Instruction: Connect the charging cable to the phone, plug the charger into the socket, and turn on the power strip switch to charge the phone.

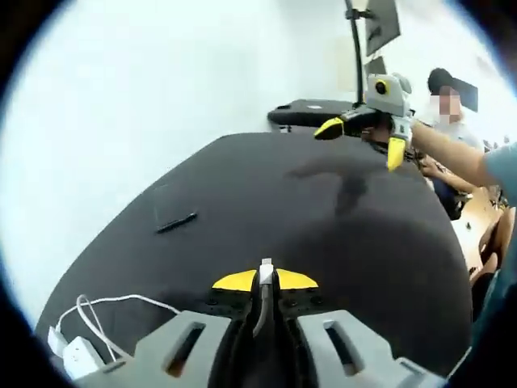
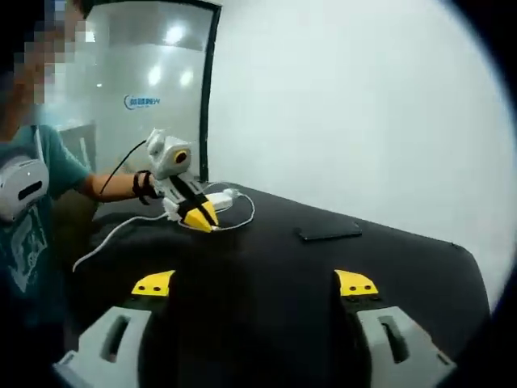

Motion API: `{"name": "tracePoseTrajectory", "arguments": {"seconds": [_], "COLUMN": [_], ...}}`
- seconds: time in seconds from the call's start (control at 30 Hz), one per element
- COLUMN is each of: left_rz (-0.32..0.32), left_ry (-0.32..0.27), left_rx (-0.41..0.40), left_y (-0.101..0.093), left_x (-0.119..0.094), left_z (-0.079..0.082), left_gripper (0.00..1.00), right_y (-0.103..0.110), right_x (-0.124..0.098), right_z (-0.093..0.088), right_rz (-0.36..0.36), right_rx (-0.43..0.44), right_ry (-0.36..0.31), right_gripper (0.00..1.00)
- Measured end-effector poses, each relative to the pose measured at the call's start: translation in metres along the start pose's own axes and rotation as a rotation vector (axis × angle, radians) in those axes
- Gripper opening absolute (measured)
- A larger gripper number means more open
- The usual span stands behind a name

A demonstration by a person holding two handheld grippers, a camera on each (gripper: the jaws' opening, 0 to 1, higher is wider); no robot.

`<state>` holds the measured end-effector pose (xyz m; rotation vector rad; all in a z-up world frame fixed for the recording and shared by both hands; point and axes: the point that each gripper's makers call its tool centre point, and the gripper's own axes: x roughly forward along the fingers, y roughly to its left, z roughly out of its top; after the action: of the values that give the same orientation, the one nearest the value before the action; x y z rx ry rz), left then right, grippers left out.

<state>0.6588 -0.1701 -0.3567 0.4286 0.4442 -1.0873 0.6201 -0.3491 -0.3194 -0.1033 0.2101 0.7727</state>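
My left gripper (image 1: pixel 266 279) is shut on the white plug end of the charging cable (image 1: pixel 109 307), which loops back to a white charger block (image 1: pixel 77 356) at the table's near left corner. The dark phone (image 1: pixel 175 220) lies flat on the black table (image 1: pixel 323 234), ahead and to the left. In the right gripper view the phone (image 2: pixel 327 233) lies beyond my open right gripper (image 2: pixel 254 283), whose jaws stand wide apart with nothing between them. The left gripper (image 2: pixel 202 217) appears there with the white cable (image 2: pixel 105 238) trailing off it. The right gripper (image 1: pixel 363 141) hovers over the table's far right.
A person in a teal shirt (image 2: pixel 32 194) stands at the left of the table. Another person (image 1: pixel 448 109) sits behind its far right corner. A monitor on an arm (image 1: pixel 380 24) and a black stand (image 1: pixel 311 113) rise past the far edge. White walls lie behind.
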Motion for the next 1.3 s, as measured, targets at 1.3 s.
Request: {"name": "tracePoseTrajectory", "arguments": {"seconds": [1.3], "left_rz": [-0.030], "left_ry": [-0.160], "left_rx": [-0.115], "left_y": [0.030], "left_x": [0.002], "left_z": [0.002], "left_gripper": [0.05], "right_y": [-0.116], "right_x": [0.200], "right_z": [-0.025], "right_rz": [-0.280], "right_rx": [1.131], "right_ry": [0.181], "right_gripper": [0.49]}}
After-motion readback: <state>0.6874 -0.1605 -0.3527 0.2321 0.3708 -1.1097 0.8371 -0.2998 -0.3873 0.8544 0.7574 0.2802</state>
